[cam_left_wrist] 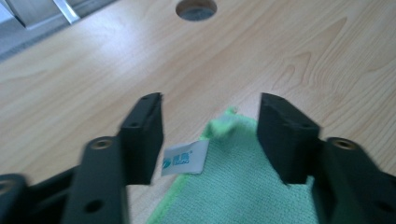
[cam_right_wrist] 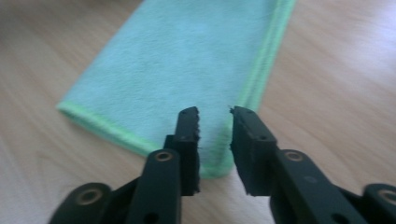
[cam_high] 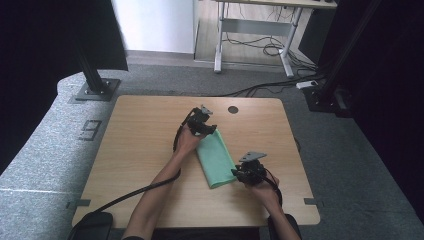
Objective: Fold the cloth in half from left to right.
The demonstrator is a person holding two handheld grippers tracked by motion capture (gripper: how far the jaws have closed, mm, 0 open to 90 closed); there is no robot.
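- Pale wooden worktop (cam_high: 145,150) carried a folded green microfibre cloth (cam_high: 216,159).
- Left tool (cam_left_wrist: 210,135) gaped wide, empty, the cloth's far corner between its jaws.
- Right tool (cam_right_wrist: 215,130), slightly parted and empty, hovered over the near corner.

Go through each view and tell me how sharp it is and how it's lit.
High view: even daylight, dark frame posts at both sides, soft detail on the green cloth. Left gripper view: jaws blurred close up, the left gripper open over the cloth's white label, whose print is unreadable. Right gripper view: the right gripper fairly crisp, cloth weave smeared, table washed pale toward the right.
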